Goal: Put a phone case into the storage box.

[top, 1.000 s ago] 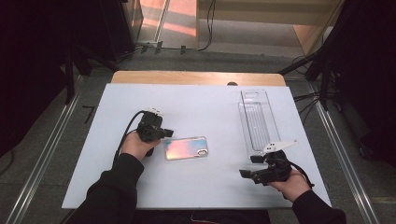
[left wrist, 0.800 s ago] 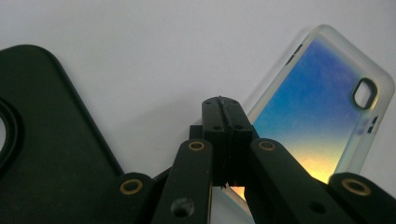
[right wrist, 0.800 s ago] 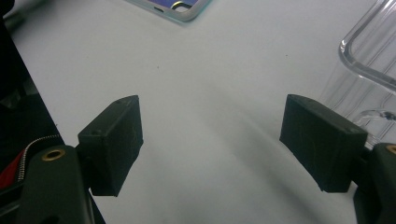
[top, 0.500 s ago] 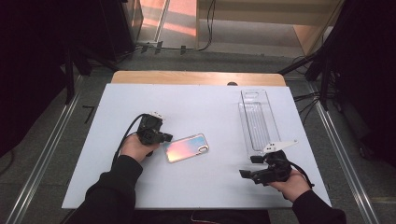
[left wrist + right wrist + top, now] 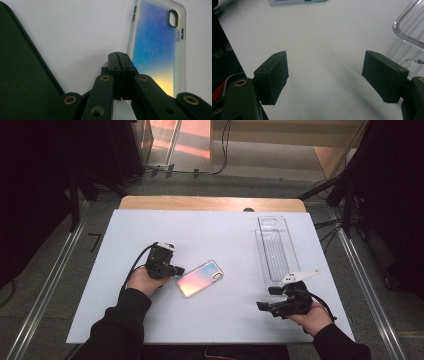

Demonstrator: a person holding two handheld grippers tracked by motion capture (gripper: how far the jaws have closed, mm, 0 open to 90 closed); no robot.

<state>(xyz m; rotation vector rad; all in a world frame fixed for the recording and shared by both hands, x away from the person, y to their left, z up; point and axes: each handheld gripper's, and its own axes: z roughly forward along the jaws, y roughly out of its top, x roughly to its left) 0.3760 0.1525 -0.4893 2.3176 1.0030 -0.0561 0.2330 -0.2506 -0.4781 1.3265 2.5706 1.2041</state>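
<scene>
Clear plastic tray [image 5: 276,247] on white table [image 5: 225,232], well apart from phone case [image 5: 200,278].

The white table [image 5: 210,235] lies bare across its far half and along the near edge between the two hands, so a gripper could pass freely there. Mid-table the iridescent phone case [image 5: 200,278] lies flat, with the left gripper [image 5: 176,270] — jaws pressed together — just beside its near-left end. On the right side the clear plastic tray [image 5: 276,247] runs lengthwise — the right gripper [image 5: 266,298], jaws spread wide over bare tabletop, sits just near its closer end.
</scene>
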